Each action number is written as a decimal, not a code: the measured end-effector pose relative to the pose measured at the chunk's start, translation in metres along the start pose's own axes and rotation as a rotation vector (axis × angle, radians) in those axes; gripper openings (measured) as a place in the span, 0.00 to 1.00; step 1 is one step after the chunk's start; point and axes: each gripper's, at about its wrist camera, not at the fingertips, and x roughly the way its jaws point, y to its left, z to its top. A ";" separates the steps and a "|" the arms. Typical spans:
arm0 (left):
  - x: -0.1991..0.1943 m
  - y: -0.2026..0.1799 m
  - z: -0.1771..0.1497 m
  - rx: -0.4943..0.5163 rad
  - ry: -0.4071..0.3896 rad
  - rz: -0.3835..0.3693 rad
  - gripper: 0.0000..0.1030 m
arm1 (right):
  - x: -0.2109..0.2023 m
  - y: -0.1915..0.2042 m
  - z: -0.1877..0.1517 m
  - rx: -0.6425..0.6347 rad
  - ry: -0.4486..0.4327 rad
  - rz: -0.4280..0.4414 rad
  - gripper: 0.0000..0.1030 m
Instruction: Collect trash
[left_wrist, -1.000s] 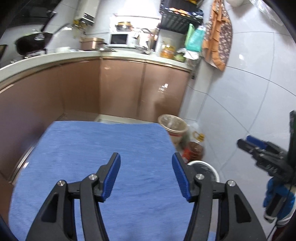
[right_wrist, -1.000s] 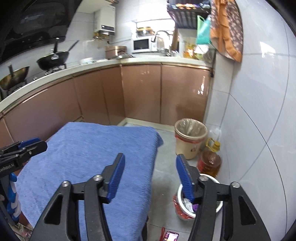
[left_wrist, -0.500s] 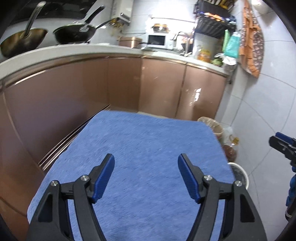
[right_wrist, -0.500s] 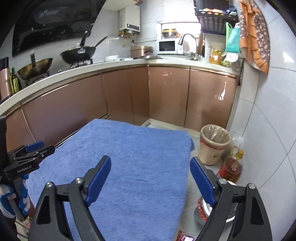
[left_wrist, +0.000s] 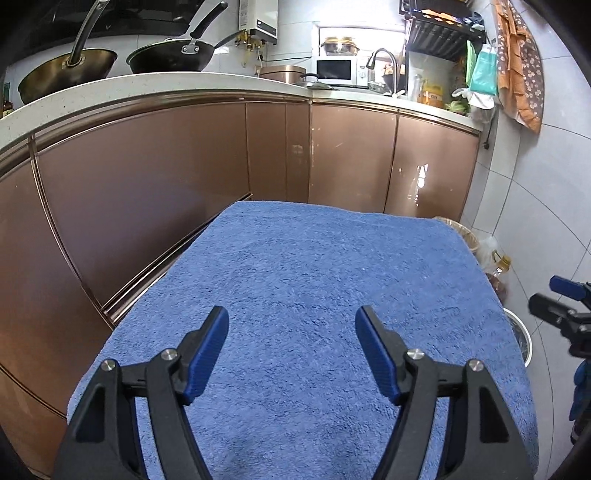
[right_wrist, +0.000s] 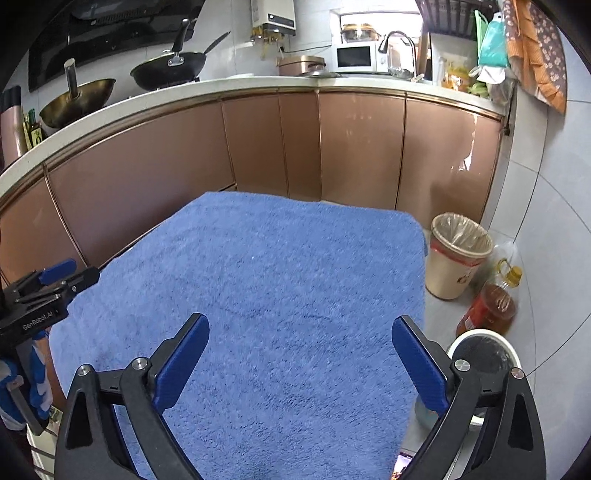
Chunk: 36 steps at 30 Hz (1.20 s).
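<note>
Left gripper (left_wrist: 291, 317) wide, empty | right gripper (right_wrist: 301, 326) opening, empty | towel (right_wrist: 280, 280) bare; look for trash near bin (right_wrist: 456, 254).

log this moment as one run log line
left gripper: open, empty | right gripper: opening, empty | under both: blue towel, no trash on it | lined bin: floor, right of towel

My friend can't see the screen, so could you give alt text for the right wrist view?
The right gripper, its jaws opening with nothing between them, hangs over a blue towel in a kitchen. A lined bin, an oil bottle and a white pot stand on the floor to the right; the left gripper shows at the left edge.
</note>
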 end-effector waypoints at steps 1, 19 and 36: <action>0.000 -0.003 0.000 0.005 -0.004 0.002 0.68 | 0.001 -0.001 -0.001 0.000 -0.002 -0.001 0.95; -0.030 -0.078 0.020 0.086 -0.137 -0.013 0.77 | -0.020 -0.036 -0.017 0.046 -0.078 -0.110 0.98; -0.029 -0.120 0.021 0.114 -0.128 -0.076 0.80 | -0.048 -0.073 -0.030 0.090 -0.142 -0.238 1.00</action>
